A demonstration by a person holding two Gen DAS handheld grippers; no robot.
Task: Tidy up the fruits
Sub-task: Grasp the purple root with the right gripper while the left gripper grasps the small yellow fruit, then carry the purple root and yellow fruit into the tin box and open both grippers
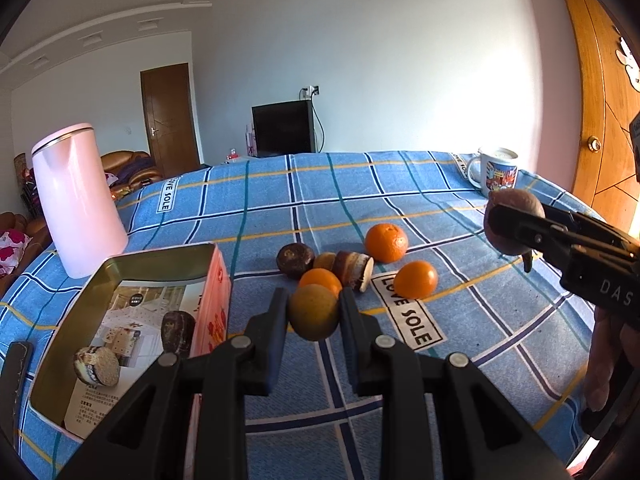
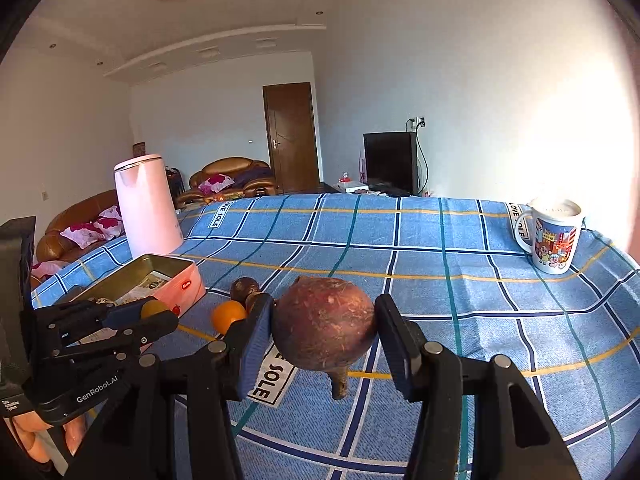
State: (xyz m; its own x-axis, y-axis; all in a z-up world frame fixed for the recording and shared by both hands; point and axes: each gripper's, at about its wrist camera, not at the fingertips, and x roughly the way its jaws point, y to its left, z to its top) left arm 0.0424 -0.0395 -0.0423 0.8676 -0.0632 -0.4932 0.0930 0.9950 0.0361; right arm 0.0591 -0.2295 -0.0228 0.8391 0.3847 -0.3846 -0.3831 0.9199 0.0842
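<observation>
We see a tabletop (image 1: 460,208) under blue plaid cloth. A pink kettle (image 1: 78,204) stands far left, and near it an open tin box (image 1: 120,268) holds two dark pieces. A printed mug (image 2: 554,238) sits far right. Our right gripper (image 2: 324,338) is closed on a reddish-brown round fruit (image 2: 324,328), held above the cloth. Our left gripper (image 1: 314,316) clamps a yellowish-green fruit (image 1: 314,318) just right of the box. Beyond it, three oranges (image 1: 386,243) and dark fruit pieces (image 1: 295,260) cluster mid-table, crowding the way.
</observation>
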